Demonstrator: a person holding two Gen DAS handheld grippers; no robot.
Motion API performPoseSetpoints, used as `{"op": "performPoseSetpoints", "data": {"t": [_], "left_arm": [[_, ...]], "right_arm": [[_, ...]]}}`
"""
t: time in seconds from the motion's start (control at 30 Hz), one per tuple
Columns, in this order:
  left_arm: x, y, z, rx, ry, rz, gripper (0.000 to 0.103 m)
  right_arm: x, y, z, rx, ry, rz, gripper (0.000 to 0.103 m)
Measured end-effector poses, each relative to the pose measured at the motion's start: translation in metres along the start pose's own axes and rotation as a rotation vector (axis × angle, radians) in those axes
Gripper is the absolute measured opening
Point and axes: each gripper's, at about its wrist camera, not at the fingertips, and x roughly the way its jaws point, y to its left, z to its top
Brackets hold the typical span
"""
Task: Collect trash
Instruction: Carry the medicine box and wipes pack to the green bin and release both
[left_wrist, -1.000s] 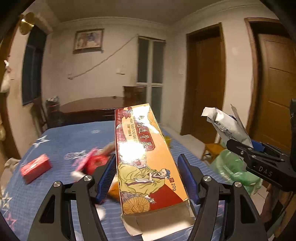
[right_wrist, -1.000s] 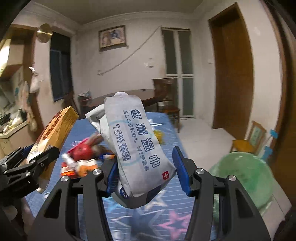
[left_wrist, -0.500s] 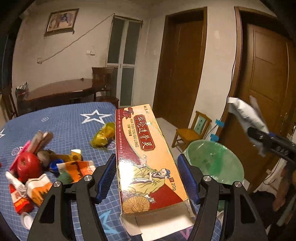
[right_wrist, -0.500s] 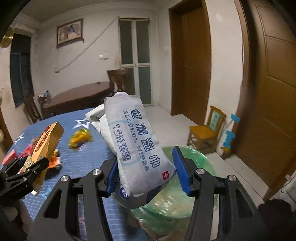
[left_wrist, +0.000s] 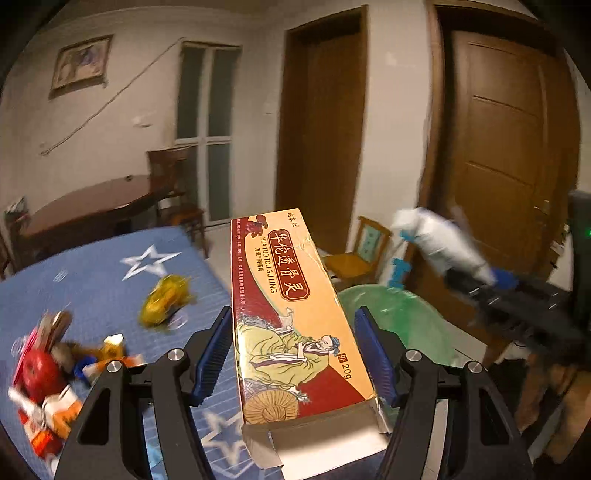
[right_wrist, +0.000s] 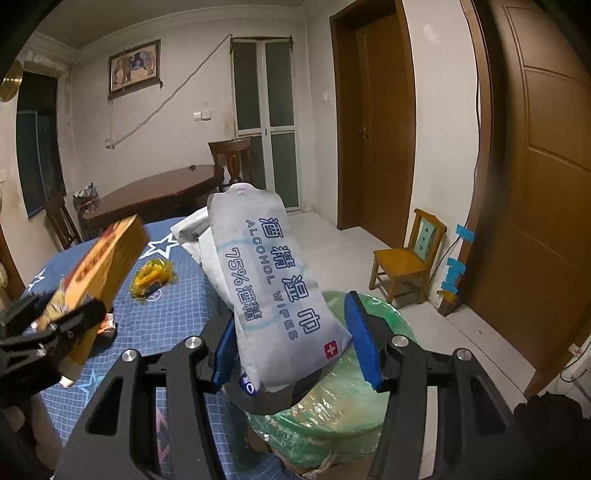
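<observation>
My left gripper (left_wrist: 295, 354) is shut on a long orange and red carton (left_wrist: 291, 314), held over the table's right edge. My right gripper (right_wrist: 295, 336) is shut on a white alcohol wipes pack (right_wrist: 273, 280) and a crumpled wrapper under it, held above the green-lined trash bin (right_wrist: 351, 402). The bin also shows in the left wrist view (left_wrist: 402, 325), beyond the carton. The right gripper with the pack appears blurred at the right of the left wrist view (left_wrist: 439, 247). The carton shows at the left of the right wrist view (right_wrist: 99, 273).
The blue star-patterned table (left_wrist: 103, 280) carries a yellow wrapper (left_wrist: 166, 299) and a pile of red and orange trash (left_wrist: 48, 384). A small wooden chair (right_wrist: 410, 262) stands by the doors. A dark wooden table (right_wrist: 155, 195) is at the back.
Both grippers have swung right with their loads, from over the table toward the green bin. The right gripper is now above the bin. Both grips are unchanged.
</observation>
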Motion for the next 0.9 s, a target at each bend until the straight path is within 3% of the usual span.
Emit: {"op": "performPoseSetpoints", "data": {"t": [0.47, 0.63, 0.8, 0.9], "left_arm": [[0.073, -0.088, 0.047, 0.074, 0.049, -0.141, 0.067], [0.109, -0.110, 0.055, 0.078, 0.103, -0.178, 0.067], [0.158, -0.115, 0.038, 0.086, 0.182, -0.178, 0.058], [0.185, -0.113, 0.022, 0.088, 0.224, -0.172, 0.058]], "right_arm": [[0.032, -0.066, 0.014, 0.043, 0.130, -0.109, 0.052], [0.051, -0.089, 0.014, 0.063, 0.202, -0.129, 0.052], [0.075, -0.108, 0.001, 0.088, 0.292, -0.129, 0.052], [0.086, -0.111, -0.009, 0.090, 0.327, -0.118, 0.052]]}}
